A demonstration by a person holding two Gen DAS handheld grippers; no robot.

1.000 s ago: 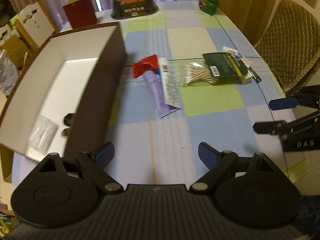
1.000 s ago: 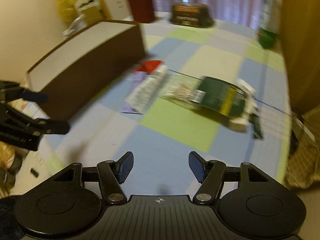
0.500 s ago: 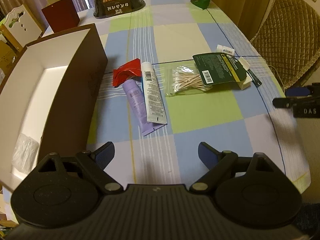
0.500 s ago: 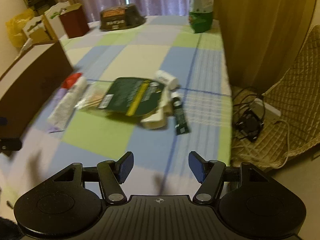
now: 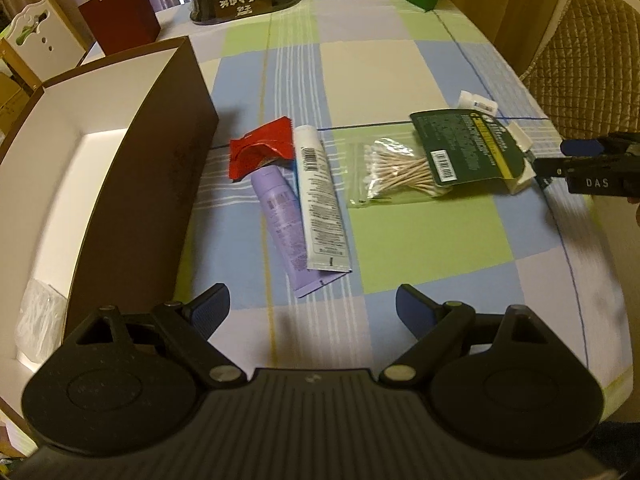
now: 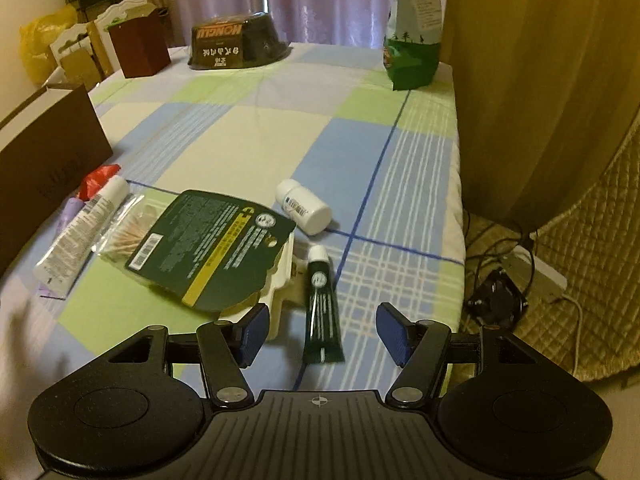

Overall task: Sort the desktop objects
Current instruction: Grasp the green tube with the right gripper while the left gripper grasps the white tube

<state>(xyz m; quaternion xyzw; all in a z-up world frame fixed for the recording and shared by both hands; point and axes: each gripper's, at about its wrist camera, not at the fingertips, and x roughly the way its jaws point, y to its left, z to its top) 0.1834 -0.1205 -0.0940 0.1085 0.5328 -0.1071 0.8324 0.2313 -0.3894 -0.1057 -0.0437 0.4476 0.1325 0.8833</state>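
Left: brown box (image 5: 132,184), white inside. Right of it lie a red packet (image 5: 262,150), purple tube (image 5: 282,220) and white tube (image 5: 320,200), touching. Left gripper (image 5: 312,312) hovers nearer, jaws spread, empty. Centre: cotton-swab bag (image 5: 394,172) under a green card (image 6: 212,248). Right gripper (image 6: 320,330), jaws spread, straddles the dark green tube (image 6: 322,308).

Pale purple curtains (image 6: 320,0) far ahead of jaws; mustard drape (image 6: 532,80) right; quilted tan chair (image 5: 592,52) right; checked blue-green tablecloth (image 6: 256,136) beneath.
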